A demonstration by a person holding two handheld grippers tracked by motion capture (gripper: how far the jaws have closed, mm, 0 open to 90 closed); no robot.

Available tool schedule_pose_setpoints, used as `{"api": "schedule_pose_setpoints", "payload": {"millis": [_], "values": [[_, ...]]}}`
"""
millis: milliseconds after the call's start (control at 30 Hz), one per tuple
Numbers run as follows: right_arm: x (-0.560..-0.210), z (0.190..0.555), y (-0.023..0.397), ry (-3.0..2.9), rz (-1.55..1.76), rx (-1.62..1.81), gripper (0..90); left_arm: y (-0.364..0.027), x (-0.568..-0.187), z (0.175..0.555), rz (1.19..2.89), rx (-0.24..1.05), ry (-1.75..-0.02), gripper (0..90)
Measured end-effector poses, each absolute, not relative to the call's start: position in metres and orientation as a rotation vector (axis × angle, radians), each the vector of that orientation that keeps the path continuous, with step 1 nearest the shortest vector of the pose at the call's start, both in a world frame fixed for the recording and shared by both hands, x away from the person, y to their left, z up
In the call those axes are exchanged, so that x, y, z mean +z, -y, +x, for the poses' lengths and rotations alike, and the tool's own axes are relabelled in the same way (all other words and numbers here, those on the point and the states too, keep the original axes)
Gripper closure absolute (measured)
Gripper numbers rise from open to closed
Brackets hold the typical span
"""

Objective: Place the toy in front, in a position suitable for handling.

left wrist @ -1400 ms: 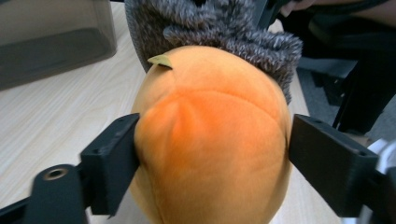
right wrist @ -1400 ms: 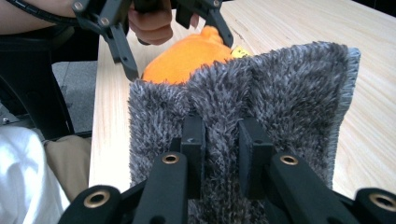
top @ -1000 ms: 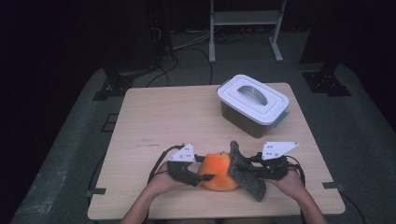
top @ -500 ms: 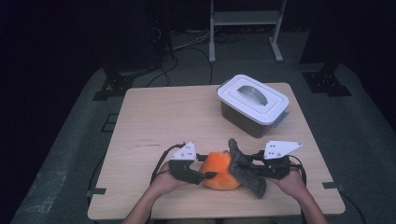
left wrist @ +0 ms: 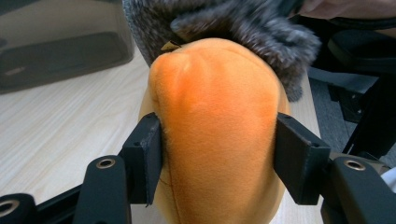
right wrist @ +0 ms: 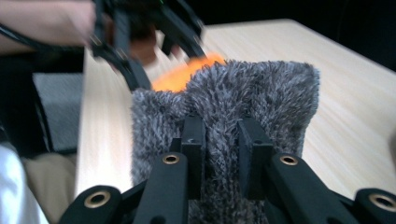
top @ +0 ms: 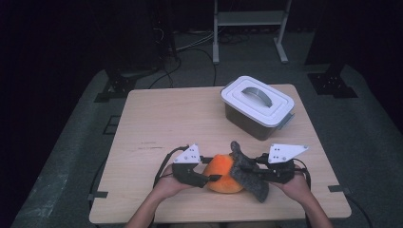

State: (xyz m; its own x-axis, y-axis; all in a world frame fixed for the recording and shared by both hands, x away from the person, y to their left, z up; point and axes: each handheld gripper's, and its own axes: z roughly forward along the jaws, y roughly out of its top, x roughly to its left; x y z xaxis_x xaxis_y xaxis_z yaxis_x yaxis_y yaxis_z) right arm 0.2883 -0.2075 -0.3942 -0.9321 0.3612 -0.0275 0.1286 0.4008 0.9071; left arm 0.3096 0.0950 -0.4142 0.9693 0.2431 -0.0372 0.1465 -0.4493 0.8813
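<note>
Since the earlier frame, the left gripper has been closing its jaws, and their pads now press both flanks of the orange plush toy at the lower centre of the high view. Just right of it, the right gripper is clamped tight on a fold of the grey fuzzy sock. Toy and sock touch, the sock's length running from upper left to lower right across the toy's right side. Beyond, toward the upper right, stands a lidded container.
</note>
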Motion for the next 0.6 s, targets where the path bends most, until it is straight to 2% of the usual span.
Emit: {"api": "schedule_pose_setpoints", "payload": {"millis": [167,333,600], "values": [[-0.393,0.285,0.196,-2.458,0.379,1.520,74.2,-0.097,-0.411,0.309,2.039,0.134,-0.275,39.9],[-0.402,0.292,0.205,-2.478,0.442,1.481,74.2,-0.096,-0.412,0.309,2.029,0.123,-0.288,39.8],[-0.392,0.287,0.195,-2.440,0.382,1.554,74.2,-0.092,-0.410,0.306,2.041,0.141,-0.254,39.4]]}}
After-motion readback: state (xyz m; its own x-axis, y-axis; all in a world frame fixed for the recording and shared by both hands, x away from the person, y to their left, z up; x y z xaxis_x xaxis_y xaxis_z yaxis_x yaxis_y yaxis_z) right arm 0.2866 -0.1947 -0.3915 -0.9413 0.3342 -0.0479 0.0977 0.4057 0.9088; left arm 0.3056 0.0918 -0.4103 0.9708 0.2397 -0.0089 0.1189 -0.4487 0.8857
